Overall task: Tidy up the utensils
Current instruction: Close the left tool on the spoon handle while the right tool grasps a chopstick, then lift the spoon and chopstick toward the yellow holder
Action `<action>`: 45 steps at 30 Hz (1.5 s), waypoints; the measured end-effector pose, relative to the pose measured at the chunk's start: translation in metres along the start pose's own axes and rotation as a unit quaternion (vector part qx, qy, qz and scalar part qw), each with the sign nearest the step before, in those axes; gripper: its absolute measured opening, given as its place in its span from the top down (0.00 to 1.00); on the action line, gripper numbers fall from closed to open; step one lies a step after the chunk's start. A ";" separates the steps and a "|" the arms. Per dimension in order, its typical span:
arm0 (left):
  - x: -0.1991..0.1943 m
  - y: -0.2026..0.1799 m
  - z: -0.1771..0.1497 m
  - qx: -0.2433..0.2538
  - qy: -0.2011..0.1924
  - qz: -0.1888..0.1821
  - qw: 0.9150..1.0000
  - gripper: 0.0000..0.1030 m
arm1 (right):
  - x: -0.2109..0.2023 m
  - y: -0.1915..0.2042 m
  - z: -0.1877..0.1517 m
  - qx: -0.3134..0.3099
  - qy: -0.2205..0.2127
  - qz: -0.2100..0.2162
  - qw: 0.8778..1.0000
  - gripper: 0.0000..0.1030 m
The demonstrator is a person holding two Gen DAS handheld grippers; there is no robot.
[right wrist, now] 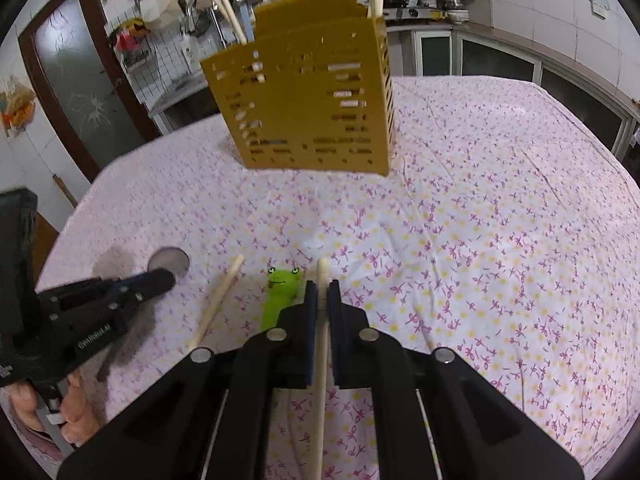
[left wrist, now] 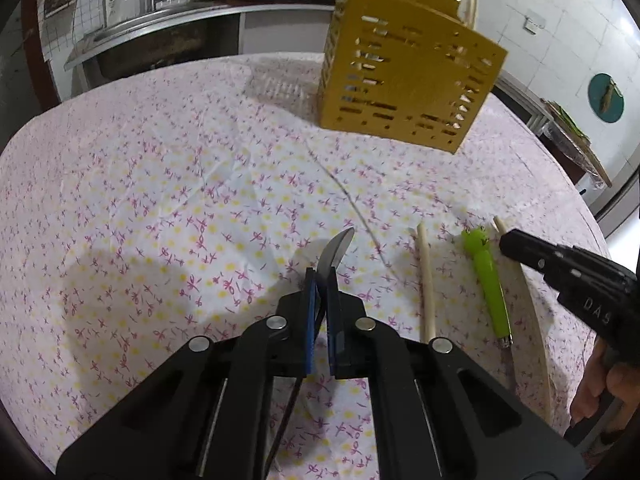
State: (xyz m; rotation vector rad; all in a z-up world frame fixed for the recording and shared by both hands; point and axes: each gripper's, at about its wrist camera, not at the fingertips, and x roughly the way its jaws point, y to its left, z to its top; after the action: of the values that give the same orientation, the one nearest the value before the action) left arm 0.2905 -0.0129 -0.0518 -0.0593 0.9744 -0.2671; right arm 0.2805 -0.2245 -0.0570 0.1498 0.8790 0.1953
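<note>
We are gripping a spoon (left wrist: 338, 248) in the closed left gripper (left wrist: 322, 276) and a chopstick (right wrist: 322, 320) in the closed right gripper (right wrist: 322, 292), just off the surface (right wrist: 480, 240). Next, probably, carrying both up over the gold holder (right wrist: 304, 96) and lowering them in.

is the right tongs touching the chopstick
Touching. The right wrist view shows the right tongs shut on the chopstick, which runs straight between both pads.
</note>
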 end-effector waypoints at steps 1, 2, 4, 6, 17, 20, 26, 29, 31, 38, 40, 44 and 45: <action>0.001 -0.001 0.001 0.002 0.000 0.002 1.000 0.97 | 0.003 0.002 0.000 -0.005 0.004 -0.005 1.000 0.94; 0.001 -0.002 0.000 0.005 0.001 0.004 1.000 0.97 | 0.006 0.004 -0.001 -0.010 0.007 -0.010 1.000 0.94; 0.002 -0.003 0.000 0.009 0.002 0.009 1.000 0.97 | 0.009 0.008 -0.003 -0.021 0.012 -0.022 0.999 0.94; 0.006 -0.004 0.002 0.008 0.009 0.011 1.000 0.96 | 0.013 0.010 -0.005 -0.026 0.019 -0.026 0.999 0.93; 0.017 -0.009 0.018 0.015 0.033 0.018 0.999 0.96 | 0.021 0.013 0.005 -0.033 0.064 -0.033 0.997 0.93; 0.016 -0.006 0.017 0.004 0.028 0.010 1.000 0.96 | 0.012 0.010 0.003 -0.023 0.044 -0.028 0.998 0.94; 0.003 0.003 0.014 -0.031 0.000 -0.011 0.999 0.96 | -0.016 0.002 0.009 0.001 -0.017 -0.018 1.000 0.94; -0.005 0.005 0.017 -0.044 -0.025 -0.025 0.998 0.96 | -0.026 -0.003 0.014 0.009 -0.048 -0.012 0.999 0.94; -0.013 0.006 0.019 -0.048 -0.046 -0.038 0.997 0.96 | -0.031 -0.009 0.018 0.016 -0.065 -0.007 0.998 0.94; -0.034 -0.001 0.025 -0.047 -0.085 -0.074 0.993 0.96 | -0.052 -0.017 0.032 0.033 -0.122 0.017 0.992 0.94; -0.039 -0.003 0.028 -0.046 -0.087 -0.079 0.992 0.96 | -0.058 -0.016 0.035 0.031 -0.135 0.018 0.990 0.94; -0.041 -0.009 0.034 -0.045 -0.090 -0.091 0.991 0.96 | -0.060 -0.014 0.043 0.016 -0.128 0.022 0.991 0.94; -0.041 -0.010 0.034 -0.044 -0.088 -0.091 0.991 0.96 | -0.058 -0.014 0.042 0.016 -0.118 0.023 0.993 0.94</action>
State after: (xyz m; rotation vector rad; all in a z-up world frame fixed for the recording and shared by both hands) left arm 0.2952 -0.0151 0.0021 -0.2501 0.8054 -0.3795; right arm 0.2789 -0.2531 0.0098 0.2179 0.6438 0.2025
